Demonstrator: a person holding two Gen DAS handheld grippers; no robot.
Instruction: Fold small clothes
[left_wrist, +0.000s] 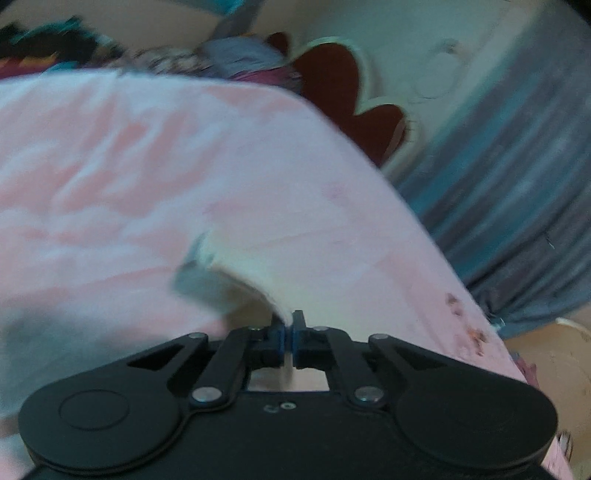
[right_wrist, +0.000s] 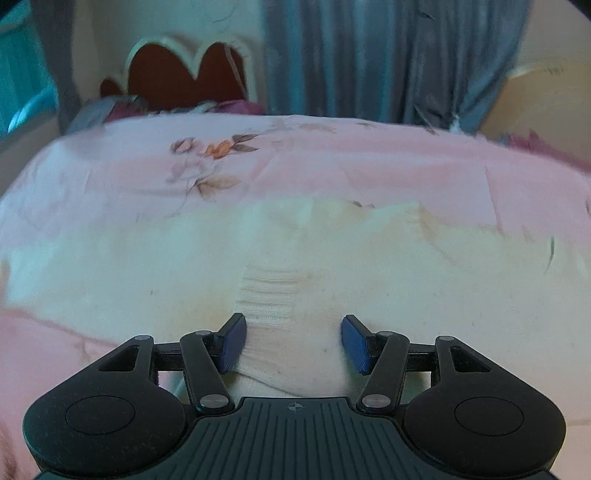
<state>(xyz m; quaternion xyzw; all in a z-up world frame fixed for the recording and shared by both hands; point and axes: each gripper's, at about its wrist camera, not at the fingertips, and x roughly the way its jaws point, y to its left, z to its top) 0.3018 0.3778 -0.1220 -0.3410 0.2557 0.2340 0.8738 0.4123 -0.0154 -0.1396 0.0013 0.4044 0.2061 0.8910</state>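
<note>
A small cream-white knit garment (right_wrist: 295, 258) lies spread on the pink bedsheet (right_wrist: 332, 166). My right gripper (right_wrist: 293, 343) is open just above it, its blue pads (right_wrist: 232, 343) on either side of a ribbed band (right_wrist: 266, 295). My left gripper (left_wrist: 288, 339) is shut on a white edge of the garment (left_wrist: 251, 280) and holds it lifted off the pink sheet (left_wrist: 147, 166). The left wrist view is blurred by motion.
A dark red scalloped headboard (right_wrist: 184, 74) (left_wrist: 343, 92) and several cushions (left_wrist: 240, 55) stand at the bed's far end. A blue-grey curtain (right_wrist: 369, 55) (left_wrist: 517, 166) hangs beside the bed. A cream-coloured surface (left_wrist: 554, 369) shows past the bed edge.
</note>
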